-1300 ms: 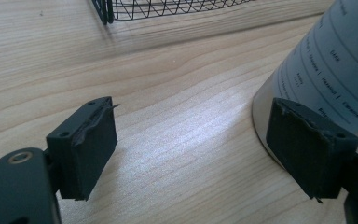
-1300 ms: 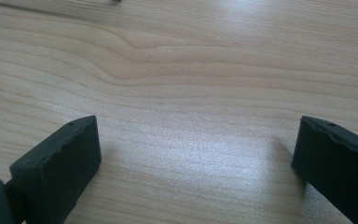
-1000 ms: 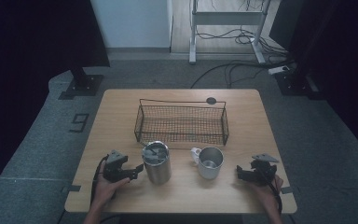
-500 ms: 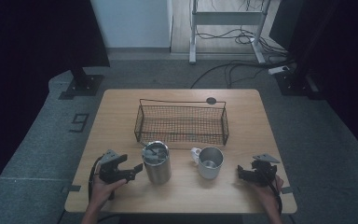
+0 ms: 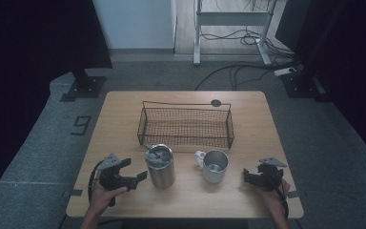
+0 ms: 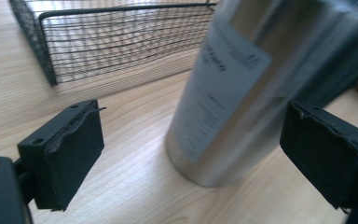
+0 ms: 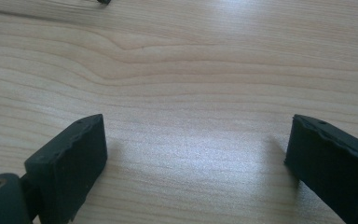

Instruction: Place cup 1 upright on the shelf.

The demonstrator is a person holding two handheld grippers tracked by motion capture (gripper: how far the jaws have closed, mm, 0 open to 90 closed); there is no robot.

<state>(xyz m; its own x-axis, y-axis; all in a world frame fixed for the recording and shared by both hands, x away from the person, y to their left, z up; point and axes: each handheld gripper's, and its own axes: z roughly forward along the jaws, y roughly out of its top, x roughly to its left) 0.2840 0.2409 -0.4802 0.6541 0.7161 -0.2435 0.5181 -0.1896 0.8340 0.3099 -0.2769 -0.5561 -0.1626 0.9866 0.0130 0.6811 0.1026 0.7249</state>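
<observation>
The left tool [image 5: 142, 175] is seen at the lower left of the high view, its jaws having just been opening and now spread, with the steel tumbler [image 5: 160, 165] standing ahead of them and untouched by either pad. The right tool [image 5: 244, 176] is held at the lower right, spread as well, with nothing between its jaws but bare wood.

The counter [image 5: 124, 114] is taken up at its upper middle by the wire basket [image 5: 186, 125]. Just below the basket's near wall the tumbler is placed upright, lidded, left of centre; the steel mug [image 5: 215, 166] is set just beside it to the right, handle turned toward the tumbler.

The step in hand is judged to be the grasp of the tumbler. It would be done well if the jaws were widened past the body, brought level at mid-height and centred before being closed, so the tumbler is not tipped toward the mug.
</observation>
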